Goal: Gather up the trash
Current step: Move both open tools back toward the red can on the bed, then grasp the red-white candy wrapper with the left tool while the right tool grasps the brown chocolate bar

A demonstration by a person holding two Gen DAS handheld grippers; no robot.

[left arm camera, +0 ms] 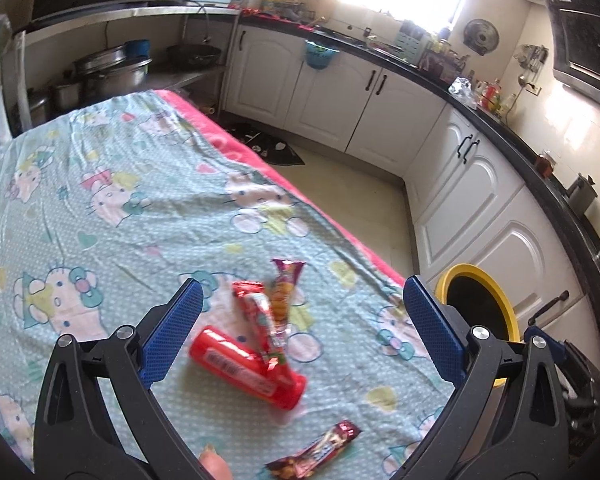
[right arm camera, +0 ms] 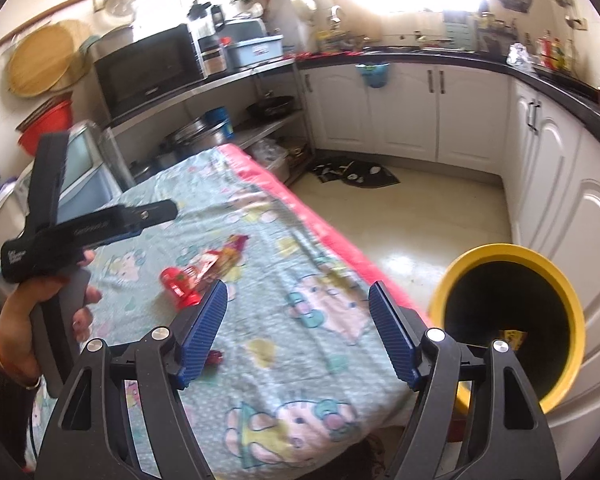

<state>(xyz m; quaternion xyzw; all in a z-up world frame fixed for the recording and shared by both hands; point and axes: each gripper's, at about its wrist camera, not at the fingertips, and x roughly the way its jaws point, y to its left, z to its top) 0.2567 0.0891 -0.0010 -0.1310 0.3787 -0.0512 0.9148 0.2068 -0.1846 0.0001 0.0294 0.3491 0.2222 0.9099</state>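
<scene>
Lying on the cartoon-cat cloth (left arm camera: 100, 200) at twelve o'clock of the left gripper (left arm camera: 300, 332), fingers wide: red can (left arm camera: 248, 364), label blurring unreadable, wrappers (left arm camera: 276, 304). Right gripper (right arm camera: 298, 324) gaping empty; yellow bin (right arm camera: 508, 320) at three.

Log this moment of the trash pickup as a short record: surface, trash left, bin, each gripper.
surface: table under a cartoon-cat cloth
trash left: red cylindrical pack, red wrapper and purple-topped snack wrapper in one cluster; dark red wrapper lying apart, nearer the camera
bin: yellow-rimmed bin on the floor beside the table's pink edge, something yellow inside
left gripper: open, empty, over the cluster
right gripper: open, empty, between cluster and bin
</scene>
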